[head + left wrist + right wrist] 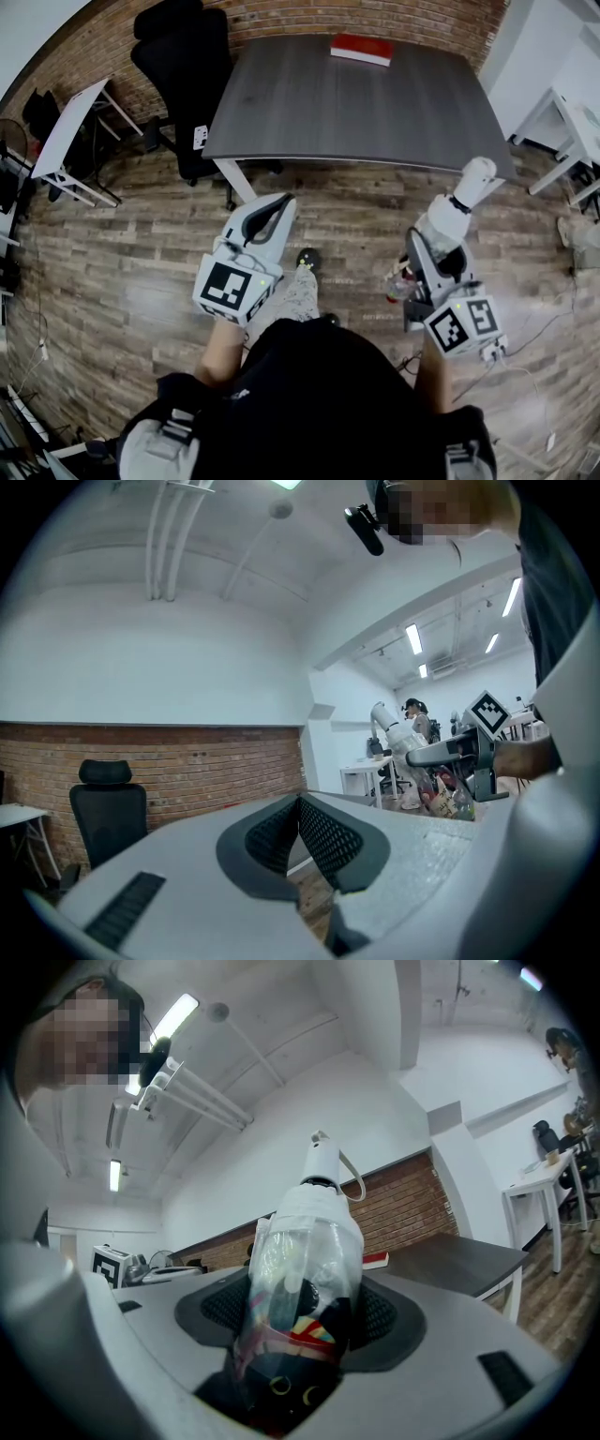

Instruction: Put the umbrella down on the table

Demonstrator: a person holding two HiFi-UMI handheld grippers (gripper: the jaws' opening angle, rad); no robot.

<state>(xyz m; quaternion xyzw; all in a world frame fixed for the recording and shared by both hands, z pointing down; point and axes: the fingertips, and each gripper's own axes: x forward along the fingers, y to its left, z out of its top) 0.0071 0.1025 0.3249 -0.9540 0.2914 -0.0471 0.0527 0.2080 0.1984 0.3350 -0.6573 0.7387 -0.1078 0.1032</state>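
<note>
Holding the umbrella (305, 1269) in your right gripper (427, 242), you've got the fingers (389, 1314) clamped on its wrapped body. Its white end pokes out past the tips, over the floor just short of the desk (328, 103). Your left gripper (300, 841) is pinched together on nothing.

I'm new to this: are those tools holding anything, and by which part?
The right hand-held gripper clamps the umbrella around its folded canopy, white handle sticking out ahead. The left hand-held gripper is shut, empty.

White-handled umbrella (451, 221), dark grey table (328, 103), red book (361, 49), black chair (183, 56)
</note>
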